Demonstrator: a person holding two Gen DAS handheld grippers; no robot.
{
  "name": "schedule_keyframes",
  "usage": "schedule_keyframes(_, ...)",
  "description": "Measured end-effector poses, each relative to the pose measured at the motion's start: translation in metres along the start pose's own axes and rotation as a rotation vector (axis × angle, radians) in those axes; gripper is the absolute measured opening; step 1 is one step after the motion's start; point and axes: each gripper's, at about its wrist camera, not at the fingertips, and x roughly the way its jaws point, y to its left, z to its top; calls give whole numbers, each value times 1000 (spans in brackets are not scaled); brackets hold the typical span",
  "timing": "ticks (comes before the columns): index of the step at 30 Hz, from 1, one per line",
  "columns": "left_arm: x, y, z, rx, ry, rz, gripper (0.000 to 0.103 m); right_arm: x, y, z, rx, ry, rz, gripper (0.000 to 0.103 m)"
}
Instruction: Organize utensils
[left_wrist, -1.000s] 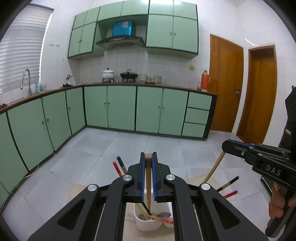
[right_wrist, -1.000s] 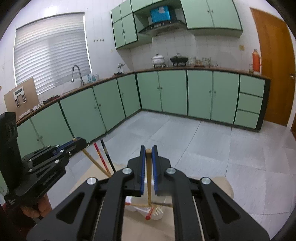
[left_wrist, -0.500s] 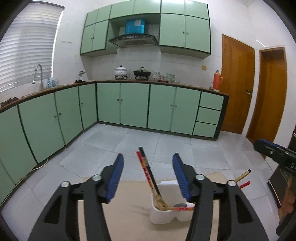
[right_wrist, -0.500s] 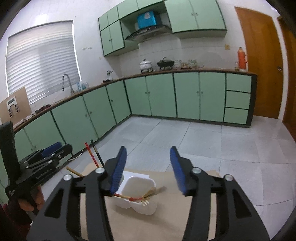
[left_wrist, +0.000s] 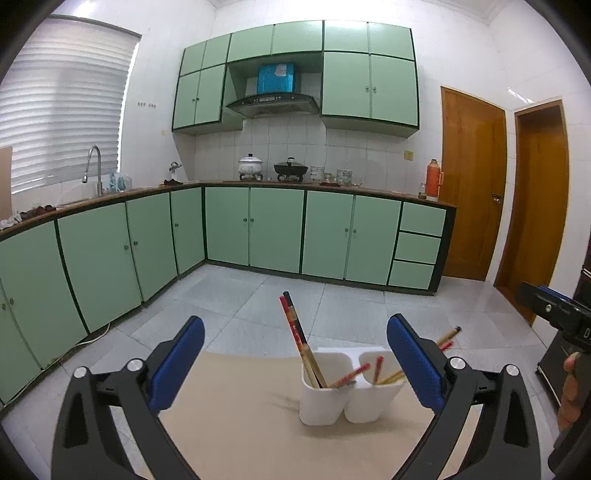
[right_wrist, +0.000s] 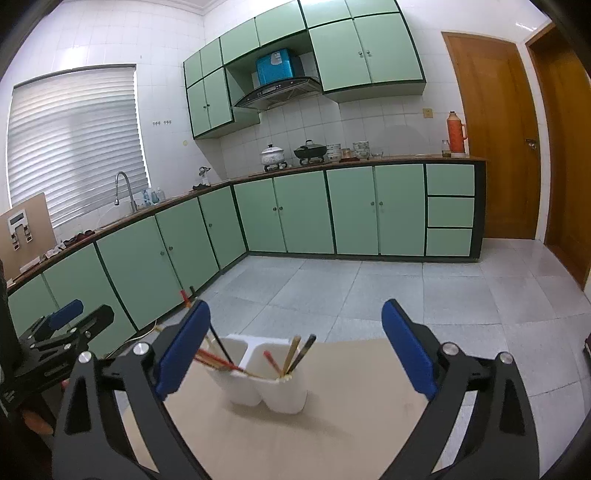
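left wrist view: two hand-held grippers (left_wrist: 295, 363), both opening wide and empty; one two-compartment white holder (left_wrist: 347, 402) of chopsticks (left_wrist: 295, 332).

1. Support: table (left_wrist: 236, 435) with a plain beige top, matte, nothing printed on it; its far edge shows against the grey tiled floor (left_wrist: 332, 306).
2. Directly on the table: one white two-compartment utensil holder (left_wrist: 347, 391), upright, toward the far edge.
3. The holder's two cups are joined side by side; both bases sit flat on the top.
4. The right wrist view shows the same holder (right_wrist: 266, 387) near the far edge.
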Motion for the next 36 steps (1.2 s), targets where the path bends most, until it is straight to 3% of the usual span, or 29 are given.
schedule_keyframes(13,-45,-7,-14,-8,33,-17,97,-45,20,-16,-45,12,34,98)
schedule_keyframes(36,-96,-22,-24,36,5,-26,97,-75,54,-38,-114,37,70,98)
